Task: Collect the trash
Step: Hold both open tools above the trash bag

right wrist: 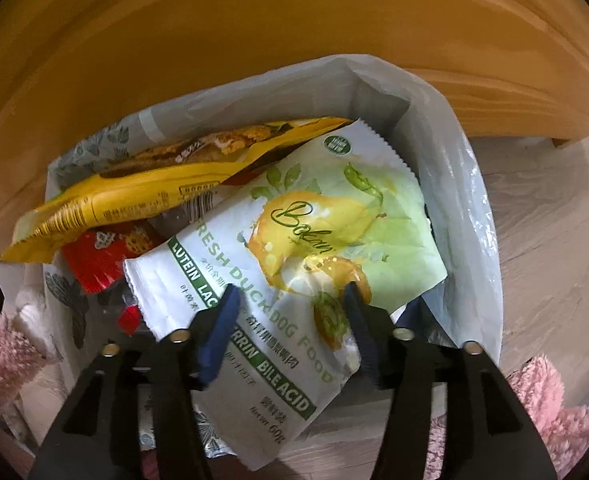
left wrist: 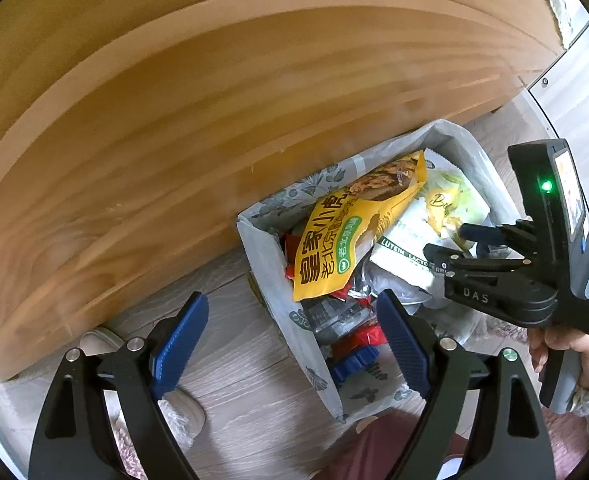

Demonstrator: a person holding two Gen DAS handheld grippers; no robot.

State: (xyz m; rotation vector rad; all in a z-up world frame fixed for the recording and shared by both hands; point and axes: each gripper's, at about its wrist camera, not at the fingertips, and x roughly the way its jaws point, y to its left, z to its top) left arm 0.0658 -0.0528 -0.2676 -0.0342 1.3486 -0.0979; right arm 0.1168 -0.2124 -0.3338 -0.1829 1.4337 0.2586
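Observation:
A grey leaf-print trash bag [left wrist: 254,232] stands open on the floor beside a wooden panel. Inside lie a yellow snack wrapper [left wrist: 334,248], a white-and-green dog food pouch [left wrist: 398,240], red wrappers [left wrist: 358,336] and a blue piece [left wrist: 354,360]. My left gripper [left wrist: 290,336] hangs open above the bag's near edge, holding nothing. My right gripper [left wrist: 448,240] points down into the bag [right wrist: 454,184], jaws apart. The dog food pouch [right wrist: 314,216] lies between its fingers, and the pads do not press on it. The yellow wrapper [right wrist: 134,196] lies behind it.
The curved wooden panel [left wrist: 174,120] rises right behind the bag. Grey wood-look floor [left wrist: 234,360] lies around it. A person's hand [left wrist: 562,348] holds the right gripper's handle. Pink fuzzy fabric [right wrist: 546,400] and a pale slipper [left wrist: 182,412] sit near the bag.

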